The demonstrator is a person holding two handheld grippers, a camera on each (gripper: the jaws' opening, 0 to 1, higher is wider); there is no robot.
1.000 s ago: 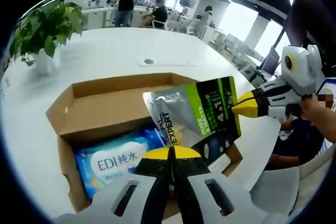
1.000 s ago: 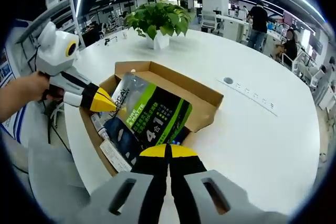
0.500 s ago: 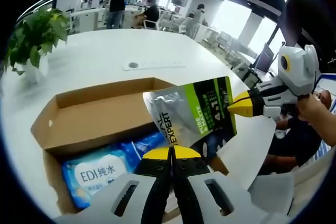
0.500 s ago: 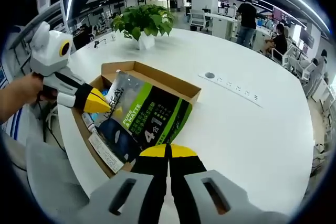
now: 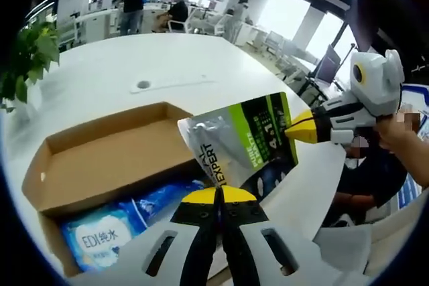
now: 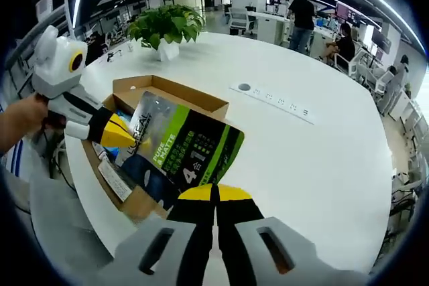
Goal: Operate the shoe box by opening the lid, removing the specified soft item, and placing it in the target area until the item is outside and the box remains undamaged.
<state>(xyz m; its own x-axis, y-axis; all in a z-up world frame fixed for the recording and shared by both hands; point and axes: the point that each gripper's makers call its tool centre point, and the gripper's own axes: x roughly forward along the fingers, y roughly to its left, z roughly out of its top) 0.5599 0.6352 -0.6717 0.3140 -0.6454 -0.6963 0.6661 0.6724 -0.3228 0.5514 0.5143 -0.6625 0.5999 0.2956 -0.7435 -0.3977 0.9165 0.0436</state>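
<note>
An open cardboard shoe box [image 5: 100,155] lies on the white table [image 5: 167,58]. A silver, green and black soft pouch [image 5: 241,147] hangs above the box's near corner. My left gripper [image 5: 218,193] is shut on the pouch's lower edge. My right gripper [image 5: 290,130], coming in from the right, is shut on the opposite edge. In the right gripper view the pouch [image 6: 184,153] is stretched between my right gripper [image 6: 216,192] and my left gripper [image 6: 131,140], above the box [image 6: 167,92] and the table beside it. A blue wipes pack [image 5: 107,229] lies inside the box.
A potted plant [image 6: 161,25] stands beyond the box. A white power strip [image 6: 275,98] and a round port [image 6: 244,88] sit in the wide table top [image 6: 315,159]. A white pack [image 6: 115,180] lies in the box. People stand at desks [image 5: 134,5] far off.
Both grippers have carried the pouch up and sideways, away from the middle of the box toward the bare table. The box has stayed put.
</note>
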